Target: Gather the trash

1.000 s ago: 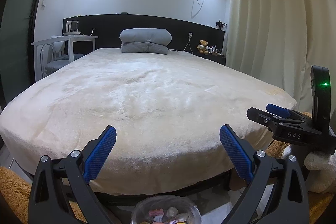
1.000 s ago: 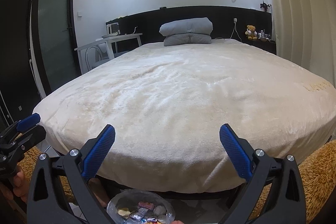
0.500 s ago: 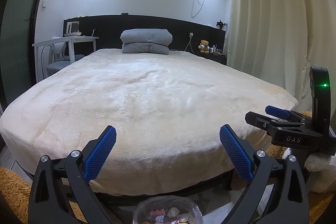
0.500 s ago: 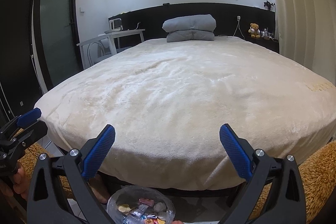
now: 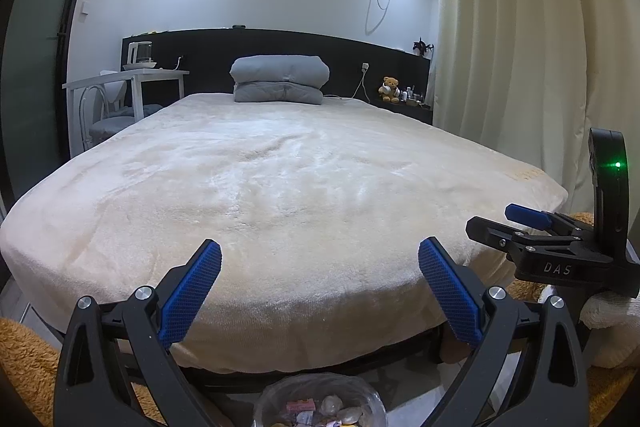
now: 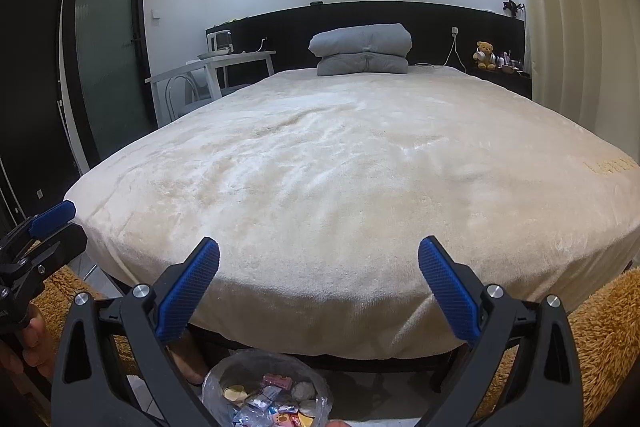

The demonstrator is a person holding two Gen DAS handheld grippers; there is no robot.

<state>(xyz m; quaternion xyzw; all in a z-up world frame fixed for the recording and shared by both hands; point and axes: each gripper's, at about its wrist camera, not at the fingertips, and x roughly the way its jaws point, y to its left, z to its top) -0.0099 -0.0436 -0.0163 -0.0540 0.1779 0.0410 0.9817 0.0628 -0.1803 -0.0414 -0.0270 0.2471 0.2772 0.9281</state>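
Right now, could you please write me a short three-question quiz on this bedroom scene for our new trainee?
1. True or false: both the left hand-held gripper and the right hand-held gripper are open and hold nothing.
2. Multiple choice: where is the clear trash bag of wrappers? A) on the cream bed; B) on the floor at the foot of the bed; C) on the white desk.
3. Fill in: the folded grey ____ lies at the head of the bed.

Key: 1 true; 2 B; 3 duvet.
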